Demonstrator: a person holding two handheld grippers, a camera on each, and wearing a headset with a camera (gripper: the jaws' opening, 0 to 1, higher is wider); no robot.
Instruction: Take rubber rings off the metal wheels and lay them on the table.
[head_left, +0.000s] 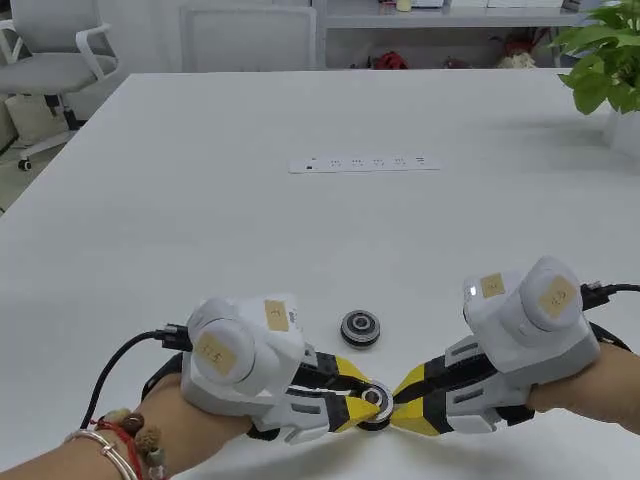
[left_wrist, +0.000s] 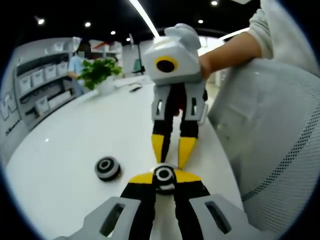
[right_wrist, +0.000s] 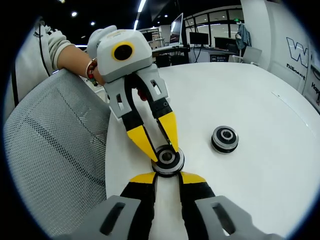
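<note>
Left gripper (left_wrist: 164, 178) clenches 1 wheel (left_wrist: 164, 173), right gripper (right_wrist: 168, 179) unclear; head view adds a power strip (head_left: 364, 163)

Your left gripper (head_left: 358, 400) and right gripper (head_left: 400, 402) wear smooth, satin white-grey plastic shells, with paper labels (head_left: 277, 315) stuck on. The jaw tips are glossy yellow and black plastic. The held wheel (head_left: 375, 398) shows a bright, shiny metal hub inside a matt black rubber ring (right_wrist: 167, 173). It's the same on the loose wheel (head_left: 360, 327): polished metal centre, dull rubber rim. Your table (head_left: 300, 230) is smooth and white, with a faint sheen. The chair (right_wrist: 55, 165) is grey woven mesh. Your bracelet (head_left: 130, 432) has matt, wood-like beads.
</note>
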